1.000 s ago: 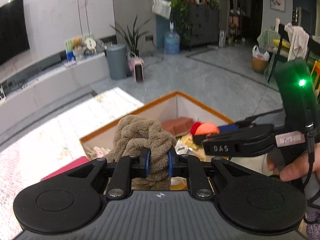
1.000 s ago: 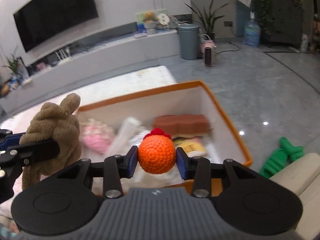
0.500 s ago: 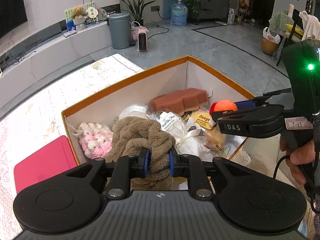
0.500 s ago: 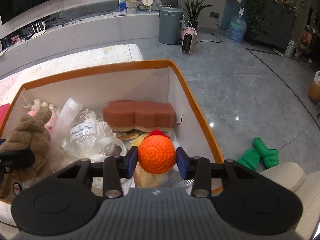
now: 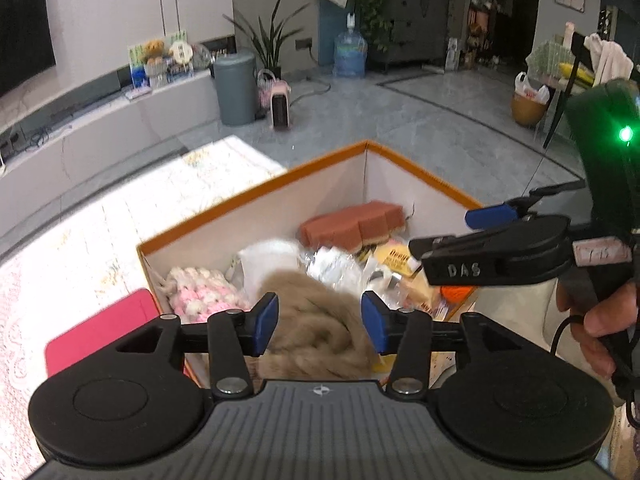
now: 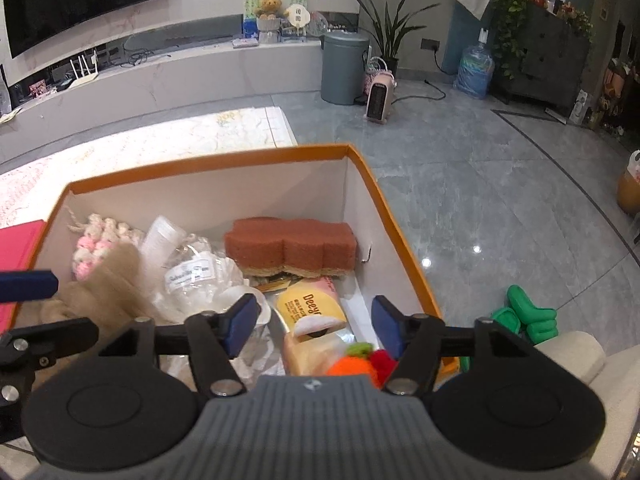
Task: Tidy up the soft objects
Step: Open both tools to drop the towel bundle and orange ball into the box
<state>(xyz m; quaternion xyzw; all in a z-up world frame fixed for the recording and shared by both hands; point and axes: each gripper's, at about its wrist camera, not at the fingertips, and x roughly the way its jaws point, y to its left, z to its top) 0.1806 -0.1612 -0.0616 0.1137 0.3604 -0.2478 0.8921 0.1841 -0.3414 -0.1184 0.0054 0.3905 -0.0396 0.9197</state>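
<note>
— Brown plush toy [image 5: 316, 320] first, from the left wrist view: where is it?
— Blurred, low between the blue pads of the left gripper [image 5: 319, 322], whose jaws are opening; the pads stand clear of it. It sits in the near corner of the orange-rimmed box [image 5: 256, 192], beside a pink and white knitted toy [image 5: 200, 294].
— And the other claw there?
— The right gripper [image 5: 472, 240] reaches in from the right, a hand [image 5: 604, 320] on its grip.
— Now the right wrist view.
— The right gripper [image 6: 314, 326] is opening too, nothing pressed between its pads. The orange knitted ball [image 6: 354, 366] lies below them in the box, by a yellow packet [image 6: 310, 306] and near a brown sponge [image 6: 290, 248].
</note>
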